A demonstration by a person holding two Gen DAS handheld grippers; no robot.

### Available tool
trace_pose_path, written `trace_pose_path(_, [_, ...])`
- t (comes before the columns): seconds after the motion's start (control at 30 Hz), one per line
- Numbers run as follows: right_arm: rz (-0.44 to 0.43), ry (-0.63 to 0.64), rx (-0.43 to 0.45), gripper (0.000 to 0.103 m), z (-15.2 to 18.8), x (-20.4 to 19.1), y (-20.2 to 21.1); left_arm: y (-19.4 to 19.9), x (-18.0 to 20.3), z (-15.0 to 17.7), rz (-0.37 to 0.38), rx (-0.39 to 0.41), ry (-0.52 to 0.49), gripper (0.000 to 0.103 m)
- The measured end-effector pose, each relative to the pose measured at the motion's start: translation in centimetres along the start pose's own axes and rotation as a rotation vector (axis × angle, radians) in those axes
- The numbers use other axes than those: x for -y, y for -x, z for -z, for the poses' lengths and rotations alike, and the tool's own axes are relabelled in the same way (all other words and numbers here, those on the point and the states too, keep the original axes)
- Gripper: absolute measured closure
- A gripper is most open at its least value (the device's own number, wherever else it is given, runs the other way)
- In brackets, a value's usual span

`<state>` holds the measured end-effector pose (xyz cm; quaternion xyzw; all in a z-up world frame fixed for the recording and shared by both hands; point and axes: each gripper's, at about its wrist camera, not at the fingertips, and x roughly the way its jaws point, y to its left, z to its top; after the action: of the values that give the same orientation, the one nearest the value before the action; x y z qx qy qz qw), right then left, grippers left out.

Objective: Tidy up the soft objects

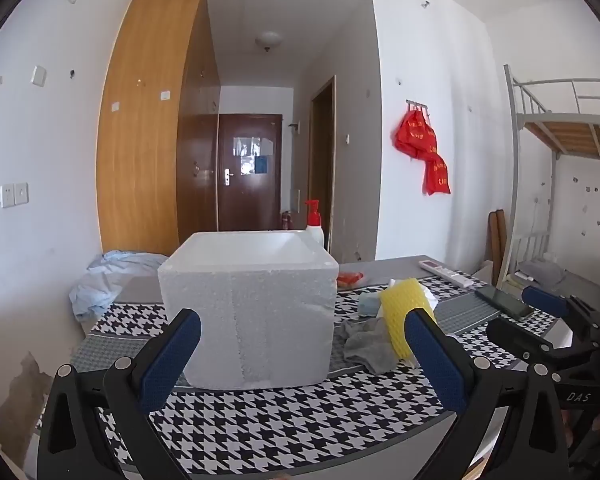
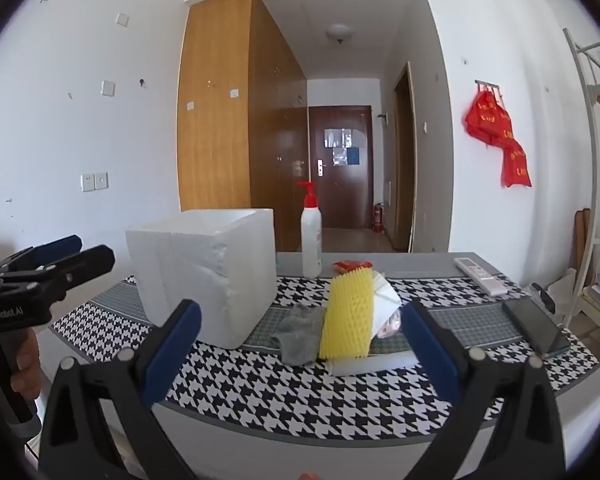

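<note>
Hovering wide-jawed left gripper [image 1: 300, 344] before foam box [image 1: 252, 312], yellow mesh sleeve [image 2: 346, 314] beside

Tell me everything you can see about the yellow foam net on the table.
The yellow foam net is a soft mesh sleeve with a ribbed, spiky surface, like fruit packaging. It stands roughly upright, slightly tilted, on the houndstooth cloth, right of the white foam box. A grey sock lies at its left, white packaging behind it. No claw touches it.
</note>
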<state>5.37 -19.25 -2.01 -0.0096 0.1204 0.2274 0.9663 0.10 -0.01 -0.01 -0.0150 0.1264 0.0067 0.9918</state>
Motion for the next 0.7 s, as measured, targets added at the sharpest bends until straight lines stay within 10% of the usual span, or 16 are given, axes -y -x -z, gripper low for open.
trace_pose_path(0.7, [0.003, -0.002, 0.003, 0.002, 0.0, 0.1, -0.1, -0.1, -0.6, 0.4, 0.028, -0.009, 0.022, 0.001])
